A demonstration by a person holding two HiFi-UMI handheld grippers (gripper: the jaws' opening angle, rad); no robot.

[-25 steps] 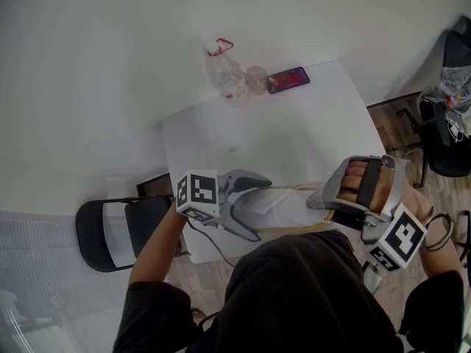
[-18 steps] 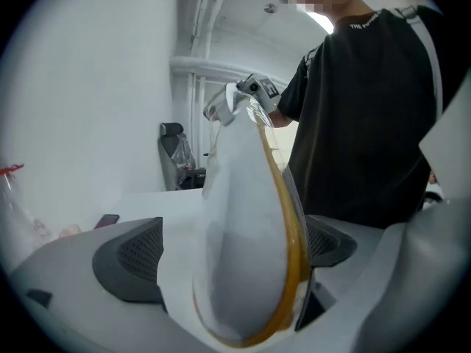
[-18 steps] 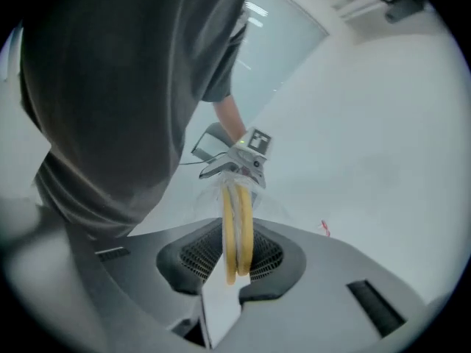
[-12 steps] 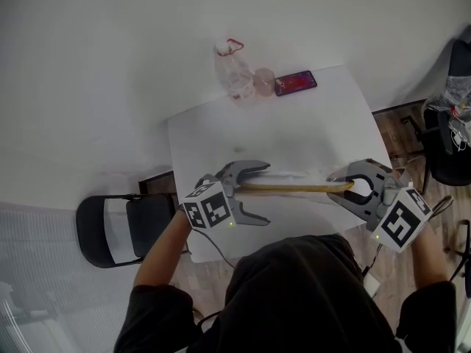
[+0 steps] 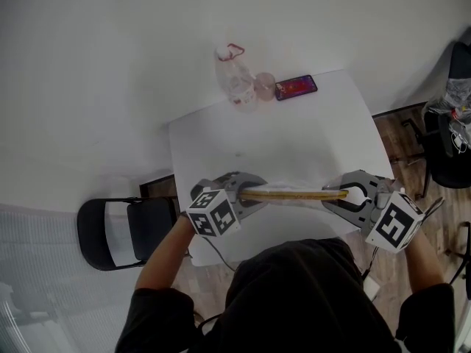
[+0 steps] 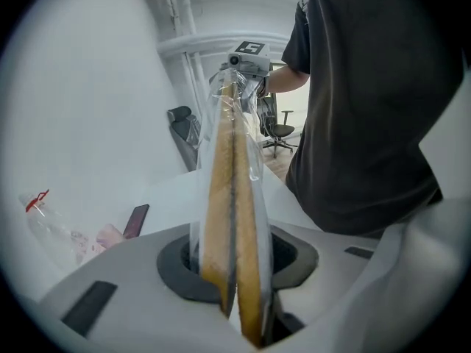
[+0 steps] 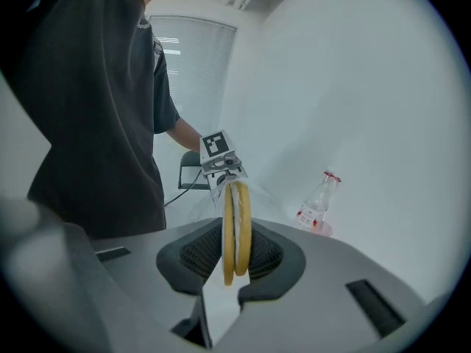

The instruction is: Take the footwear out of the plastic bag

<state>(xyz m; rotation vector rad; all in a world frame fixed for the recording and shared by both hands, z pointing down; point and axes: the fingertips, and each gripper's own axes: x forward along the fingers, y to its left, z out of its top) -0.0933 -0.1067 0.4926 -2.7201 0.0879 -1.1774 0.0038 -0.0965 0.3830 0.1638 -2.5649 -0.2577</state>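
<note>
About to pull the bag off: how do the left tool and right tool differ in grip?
The left tool has just been closing on one end of the footwear; the right tool grips the opposite end. The plastic bag shows plainly around it at the left tool; at the right tool I cannot tell. Both are shut on the footwear.

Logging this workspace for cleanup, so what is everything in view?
tan-soled footwear in clear plastic bag: one pair, tan, between both grippers
white table: one, white, centre
clear plastic bottle: one, red-capped, table's far edge
small pink object: one, pink, beside bottle
phone: one, dark red, right of it
folding chair: one, black, left
office chair: one, black, far right
left gripper: grey, jaws just closing on bag's end
right gripper: grey, shut on other end
</note>
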